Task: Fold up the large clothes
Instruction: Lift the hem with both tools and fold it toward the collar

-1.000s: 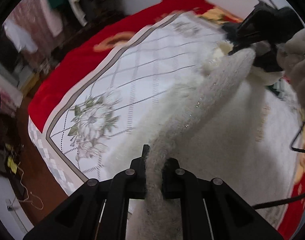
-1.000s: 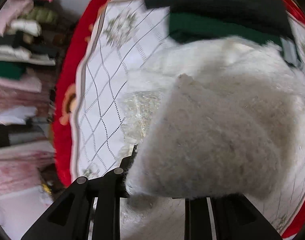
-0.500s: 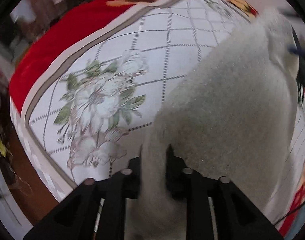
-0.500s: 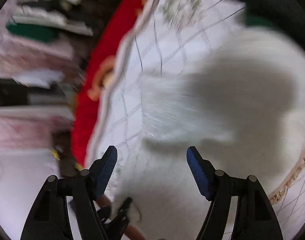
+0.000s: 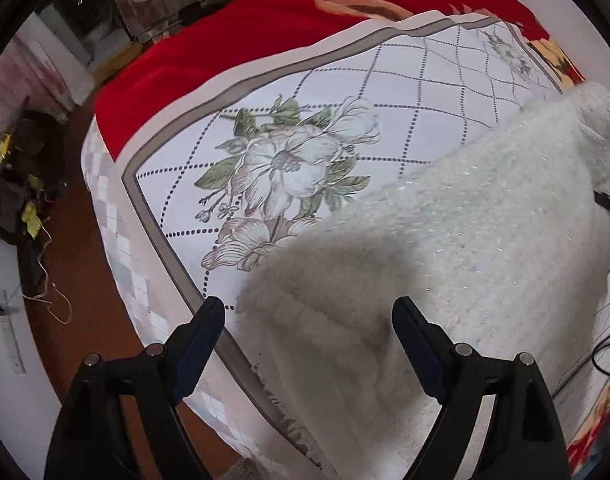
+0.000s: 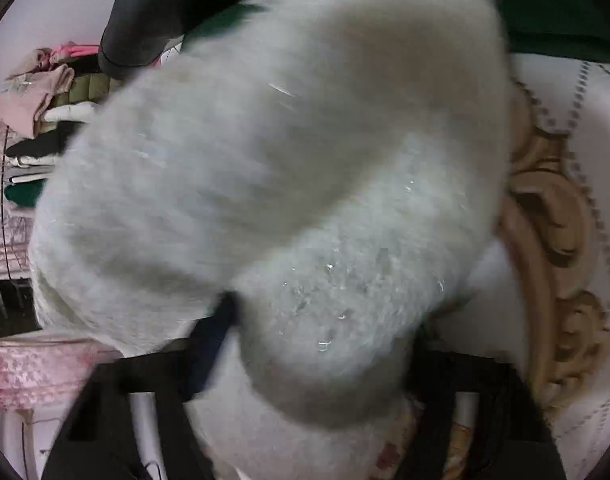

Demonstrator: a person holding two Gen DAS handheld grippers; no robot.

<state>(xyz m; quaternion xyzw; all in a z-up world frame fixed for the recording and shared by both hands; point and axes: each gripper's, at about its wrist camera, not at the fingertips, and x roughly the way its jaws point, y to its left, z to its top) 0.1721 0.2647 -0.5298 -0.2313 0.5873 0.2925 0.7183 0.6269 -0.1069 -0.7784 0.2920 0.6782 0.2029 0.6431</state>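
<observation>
A fluffy white sweater with small shiny threads lies on the bed's floral quilt, reaching the quilt's near edge. My left gripper is open, its fingers wide apart just above the sweater's near fold. In the right wrist view the same sweater fills most of the frame, blurred and very close. A thick roll of it lies between the fingers of my right gripper, which stand wide apart; the right fingertip is hidden by the fabric.
A red blanket lies under the quilt along the far side. The bed edge drops to a brown floor at left with cables and clutter. Dark green and black garments lie beyond the sweater; folded clothes are stacked on shelves.
My left gripper has let go of the sweater and opened wide. My right gripper opened half a second ago and has moved in close, the sweater now bunched between its fingers.
</observation>
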